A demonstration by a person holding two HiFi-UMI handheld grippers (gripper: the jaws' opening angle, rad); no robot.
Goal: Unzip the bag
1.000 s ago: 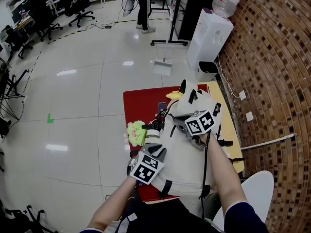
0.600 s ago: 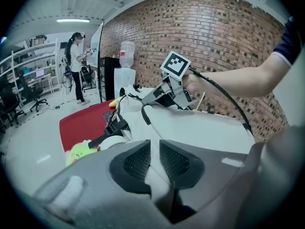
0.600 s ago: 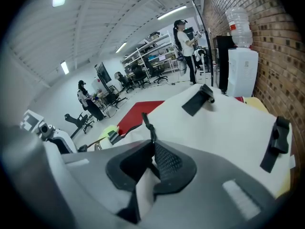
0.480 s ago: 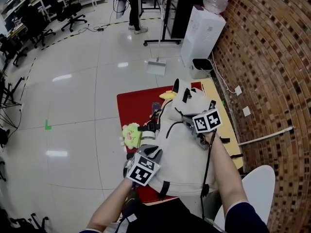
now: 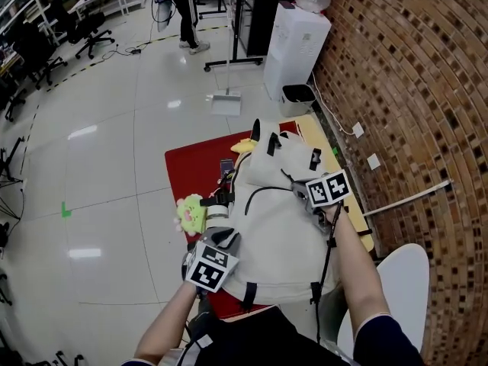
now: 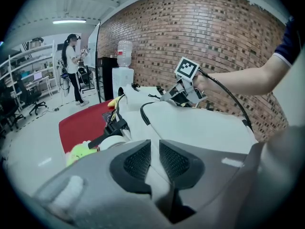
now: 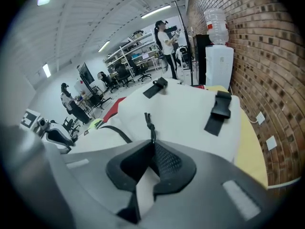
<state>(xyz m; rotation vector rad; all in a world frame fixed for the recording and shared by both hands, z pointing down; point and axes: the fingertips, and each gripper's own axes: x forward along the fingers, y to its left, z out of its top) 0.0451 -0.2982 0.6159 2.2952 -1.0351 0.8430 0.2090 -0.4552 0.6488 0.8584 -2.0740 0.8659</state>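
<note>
left gripper (image 6: 155,149), at the bag's (image 5: 278,235) eight o'clock, pinches fabric to anchor it; right gripper (image 7: 152,151), at two o'clock, clamps the pull (image 7: 149,123) for unzipping.

Left tongs (image 6: 155,150) and right tongs (image 7: 152,149) both pinched tight, angled forward and down.

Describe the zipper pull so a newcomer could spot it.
On the red table lies a white bag. At its top, the right gripper pinches a thin black knotted cord, the zipper pull. The bag's other black parts are broad buckled straps.
</note>
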